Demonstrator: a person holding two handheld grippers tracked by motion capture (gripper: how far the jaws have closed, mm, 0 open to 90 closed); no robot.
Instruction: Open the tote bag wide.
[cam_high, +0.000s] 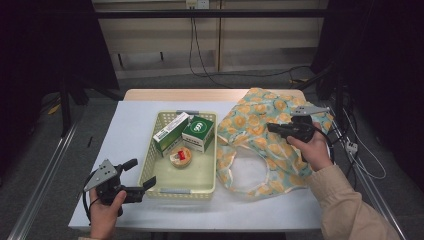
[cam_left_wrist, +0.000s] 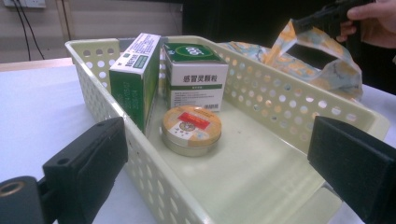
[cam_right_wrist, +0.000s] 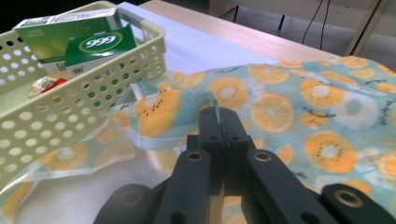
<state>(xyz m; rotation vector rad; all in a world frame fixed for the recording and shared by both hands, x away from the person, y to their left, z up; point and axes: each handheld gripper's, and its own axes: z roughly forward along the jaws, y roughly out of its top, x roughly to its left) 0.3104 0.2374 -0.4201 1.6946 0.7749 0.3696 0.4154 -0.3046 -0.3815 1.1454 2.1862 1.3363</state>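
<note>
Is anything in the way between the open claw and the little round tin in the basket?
Yes. The basket's near wall stands between the left gripper and the round tin. Its jaws are open, one outside the wall and one over the basket. Nothing covers the tin from above; the two boxes stand behind it.

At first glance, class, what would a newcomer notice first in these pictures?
The fruit-print bag sprawls over the table's right side, its edge pinched by the right gripper. Left of it stands a pale perforated basket holding two green boxes and a round tin.
</note>
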